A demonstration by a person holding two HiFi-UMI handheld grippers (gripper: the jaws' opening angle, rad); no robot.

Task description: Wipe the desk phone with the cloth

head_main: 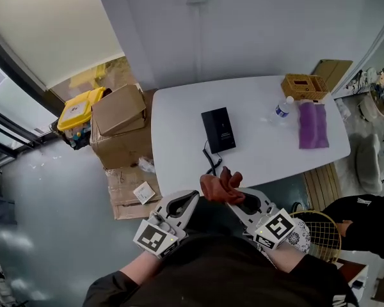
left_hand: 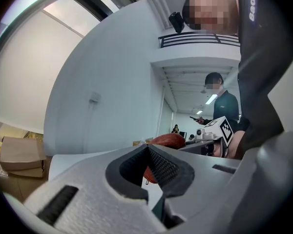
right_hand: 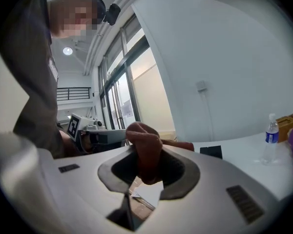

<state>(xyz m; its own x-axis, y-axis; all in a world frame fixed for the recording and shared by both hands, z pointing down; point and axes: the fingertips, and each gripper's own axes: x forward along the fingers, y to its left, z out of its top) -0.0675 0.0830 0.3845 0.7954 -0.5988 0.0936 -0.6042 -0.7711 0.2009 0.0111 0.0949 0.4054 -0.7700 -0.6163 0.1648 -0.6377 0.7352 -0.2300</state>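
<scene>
The black desk phone [head_main: 218, 130] lies flat in the middle of the white table [head_main: 179, 139], its cord trailing toward the near edge. It also shows small in the right gripper view, as the phone [right_hand: 211, 151]. A rust-brown cloth [head_main: 221, 187] is bunched at the table's near edge. My right gripper [head_main: 234, 197] is shut on this cloth [right_hand: 145, 152], which sticks up between the jaws. My left gripper [head_main: 193, 197] hangs just left of it with its jaws shut and nothing in them; the cloth [left_hand: 167, 140] shows beyond its tips.
Cardboard boxes [head_main: 118, 117] and a yellow bin [head_main: 77, 110] stand left of the table. On the table's right end are a water bottle [head_main: 283, 109], a purple cloth [head_main: 313, 125] and a woven box [head_main: 304, 86]. A wire basket [head_main: 317, 235] sits on the floor.
</scene>
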